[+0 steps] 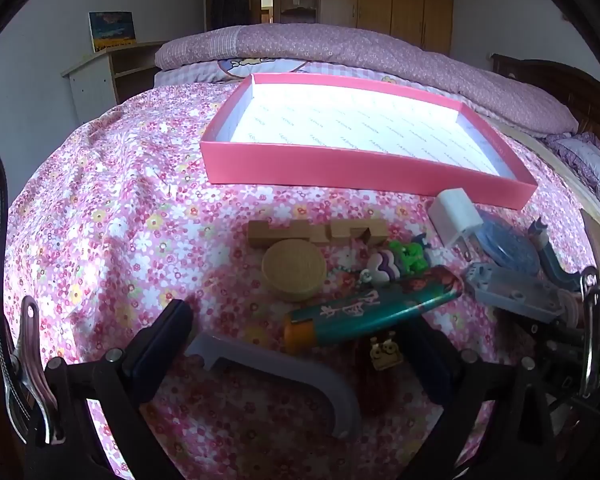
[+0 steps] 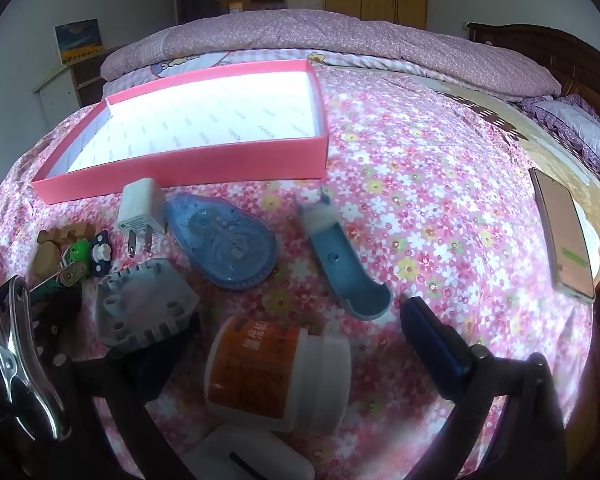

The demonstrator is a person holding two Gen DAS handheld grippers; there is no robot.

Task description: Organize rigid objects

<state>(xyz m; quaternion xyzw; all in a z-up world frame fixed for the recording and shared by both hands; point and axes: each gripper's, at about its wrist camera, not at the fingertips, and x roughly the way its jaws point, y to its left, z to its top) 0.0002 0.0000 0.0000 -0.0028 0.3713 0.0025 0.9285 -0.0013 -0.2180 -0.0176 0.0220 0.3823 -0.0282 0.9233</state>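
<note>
A shallow pink box [image 1: 360,168] with a white printed lining lies on the flowered bed sheet; it also shows in the right wrist view [image 2: 180,168]. In front of it lie a wooden puzzle block [image 1: 316,232], a round wooden disc [image 1: 294,274], a teal tube [image 1: 372,312], a grey curved plastic piece [image 1: 284,372] and small charms [image 1: 410,254]. My left gripper [image 1: 296,316] stands open over the tube and the grey piece. My right gripper [image 2: 300,316] is open around a lying white bottle with an orange label [image 2: 276,372], pads apart from it. A white charger [image 2: 142,212], blue tape dispenser [image 2: 228,244], blue cap [image 2: 348,264] and grey ribbed part [image 2: 144,304] lie nearby.
A phone [image 2: 564,232] lies at the right side of the bed. A folded purple quilt [image 1: 360,48] runs along the far side, with a pillow [image 2: 580,128] at the right. A white object [image 2: 252,456] sits at the bottom edge. A shelf [image 1: 100,76] stands left of the bed.
</note>
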